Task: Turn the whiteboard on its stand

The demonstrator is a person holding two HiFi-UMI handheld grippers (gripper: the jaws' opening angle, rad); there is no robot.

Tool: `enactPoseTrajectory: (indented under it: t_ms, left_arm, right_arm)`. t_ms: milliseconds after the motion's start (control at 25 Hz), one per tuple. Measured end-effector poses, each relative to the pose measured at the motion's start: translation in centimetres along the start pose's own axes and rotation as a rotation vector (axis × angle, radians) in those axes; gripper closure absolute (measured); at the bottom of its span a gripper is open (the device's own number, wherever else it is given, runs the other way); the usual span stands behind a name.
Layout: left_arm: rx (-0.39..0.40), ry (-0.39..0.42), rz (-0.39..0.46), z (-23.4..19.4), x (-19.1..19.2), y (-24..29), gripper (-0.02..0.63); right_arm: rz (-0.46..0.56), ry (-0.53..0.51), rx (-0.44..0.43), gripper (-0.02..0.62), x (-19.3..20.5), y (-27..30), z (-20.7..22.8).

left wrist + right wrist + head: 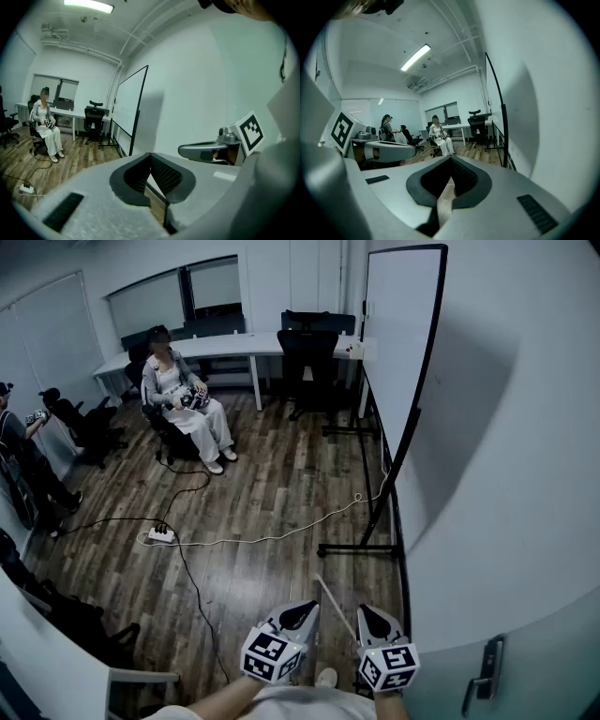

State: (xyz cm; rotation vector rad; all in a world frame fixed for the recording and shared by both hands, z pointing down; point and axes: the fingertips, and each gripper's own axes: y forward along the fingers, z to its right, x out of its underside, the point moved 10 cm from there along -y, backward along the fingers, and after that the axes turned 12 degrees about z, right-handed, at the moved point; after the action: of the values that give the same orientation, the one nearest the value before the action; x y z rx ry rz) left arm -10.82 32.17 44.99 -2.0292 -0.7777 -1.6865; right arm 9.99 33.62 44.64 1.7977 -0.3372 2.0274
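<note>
The whiteboard (405,338) stands upright in its black frame on a wheeled stand (361,547), close along the white wall on the right. It is seen nearly edge-on, white face toward the room. Both grippers are low and well short of it. My left gripper (302,613) and right gripper (372,617) sit side by side, both shut with nothing between the pads. In the left gripper view the whiteboard (125,107) is ahead, beyond the shut left gripper (150,155). In the right gripper view the board's dark edge (500,112) rises to the right of the shut right gripper (451,159).
A seated person (183,399) faces the room from an office chair; another person (21,451) stands at far left. A power strip (161,534) and cables trail over the wooden floor toward the stand. Desks (234,345) and chairs (309,352) line the back. A door handle (487,667) is at lower right.
</note>
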Motion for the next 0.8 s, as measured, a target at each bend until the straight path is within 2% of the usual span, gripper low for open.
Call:
enactPoseTrajectory:
  t_ms: [440, 800]
  left_arm:
    - [0.005, 0.004, -0.002, -0.9, 0.0, -1.1, 0.595]
    - [0.036, 0.001, -0.002, -2.9, 0.2, -2.8, 0.595]
  right_arm:
    - [0.001, 0.014, 0.01, 0.589, 0.3, 0.3, -1.1]
    - [0.007, 0.016, 0.04, 0.589, 0.8, 1.3, -3.7]
